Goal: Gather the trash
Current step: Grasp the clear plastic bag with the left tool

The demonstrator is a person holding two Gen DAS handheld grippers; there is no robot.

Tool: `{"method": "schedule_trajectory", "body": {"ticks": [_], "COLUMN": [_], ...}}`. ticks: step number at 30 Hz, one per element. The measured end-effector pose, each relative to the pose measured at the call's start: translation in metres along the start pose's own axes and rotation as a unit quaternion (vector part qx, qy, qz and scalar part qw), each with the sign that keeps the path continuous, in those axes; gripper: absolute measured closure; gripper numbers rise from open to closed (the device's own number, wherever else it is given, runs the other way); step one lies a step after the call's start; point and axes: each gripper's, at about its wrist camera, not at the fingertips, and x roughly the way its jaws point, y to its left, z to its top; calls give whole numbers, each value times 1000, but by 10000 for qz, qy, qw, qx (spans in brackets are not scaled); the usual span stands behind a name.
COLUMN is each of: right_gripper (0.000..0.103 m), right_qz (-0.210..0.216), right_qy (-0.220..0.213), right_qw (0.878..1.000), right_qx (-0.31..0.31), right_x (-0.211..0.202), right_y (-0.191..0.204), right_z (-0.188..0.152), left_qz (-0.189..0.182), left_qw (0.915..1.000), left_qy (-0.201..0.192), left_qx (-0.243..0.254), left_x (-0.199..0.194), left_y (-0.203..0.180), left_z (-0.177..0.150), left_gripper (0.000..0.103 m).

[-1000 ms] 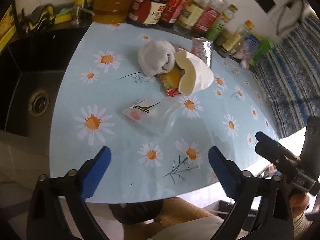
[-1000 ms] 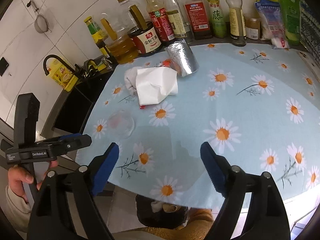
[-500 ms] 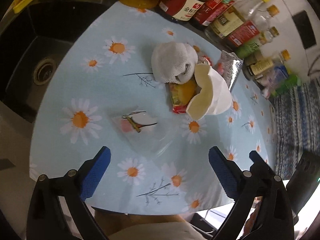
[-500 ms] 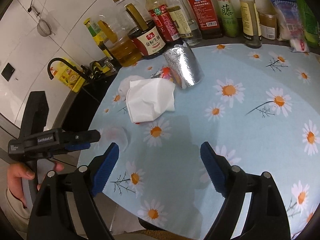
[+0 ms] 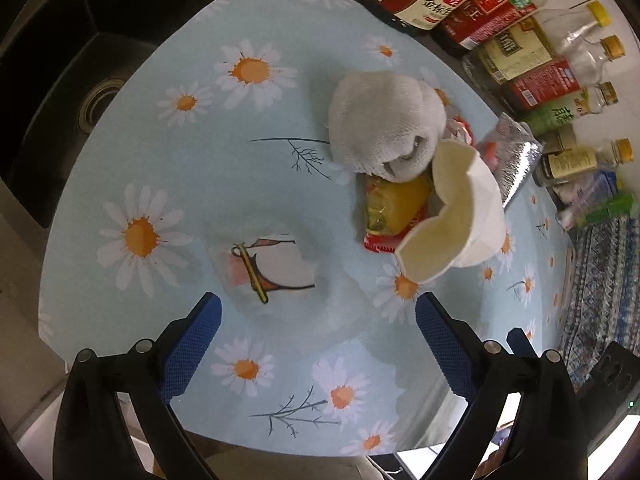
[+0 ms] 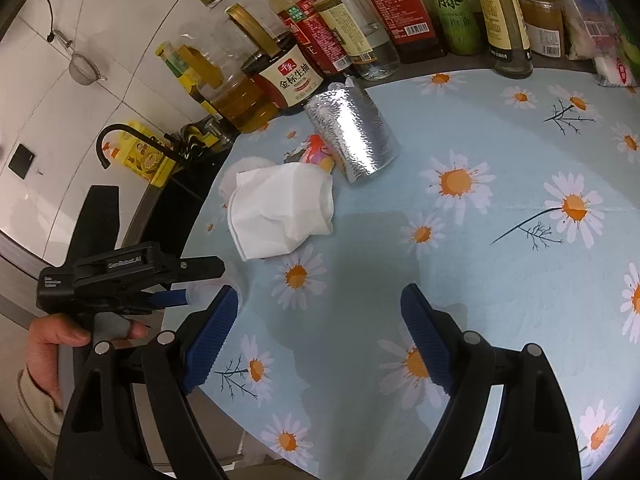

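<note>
Trash lies on the daisy tablecloth (image 5: 168, 168). A clear plastic wrapper (image 5: 272, 272) lies just ahead of my open left gripper (image 5: 316, 332). Beyond it are a grey-white balled cloth (image 5: 380, 120), a yellow and red snack packet (image 5: 394, 208), a crumpled white tissue (image 5: 464, 216) and a silver foil bag (image 5: 516, 164). In the right wrist view the tissue (image 6: 280, 208) and the foil bag (image 6: 352, 136) lie far ahead of my open, empty right gripper (image 6: 320, 320). The left gripper (image 6: 176, 280) shows at the table's left edge there.
Several sauce and oil bottles (image 6: 400, 12) line the back of the counter. A black sink (image 5: 80, 80) lies left of the cloth, with a black tap (image 6: 120, 136). A striped cloth (image 5: 600, 280) hangs at the right.
My left gripper has moved forward and down over the table, so the clear wrapper now lies right before its fingers. My right gripper has moved a little forward.
</note>
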Motion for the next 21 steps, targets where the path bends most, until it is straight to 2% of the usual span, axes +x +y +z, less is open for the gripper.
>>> {"method": "schedule_trajectory", "body": {"ticks": [2, 6, 16, 18, 21], "right_gripper": [20, 20, 20, 20, 20], "right_qz": [-5, 10, 142, 174, 206], "right_qy": [61, 116, 326, 361, 400], "right_qw": [10000, 9999, 9994, 9992, 9990], "right_qx": [-25, -38, -15, -23, -47], "right_x": [1, 2, 15, 17, 18], "right_y": [-3, -9, -16, -16, -15], "right_z": [3, 8, 19, 19, 20], "left_qz": [74, 287, 222, 228, 176], "left_qw": [10000, 9996, 9994, 9994, 9993], "left_qy": [-19, -61, 6, 57, 96], "left_qx": [-57, -30, -279, -270, -305], "left_x": [3, 5, 8, 11, 14], "left_y": [0, 1, 6, 4, 5], "left_z": [2, 6, 4, 4, 5], "left_gripper": [9, 20, 21, 33, 35]}}
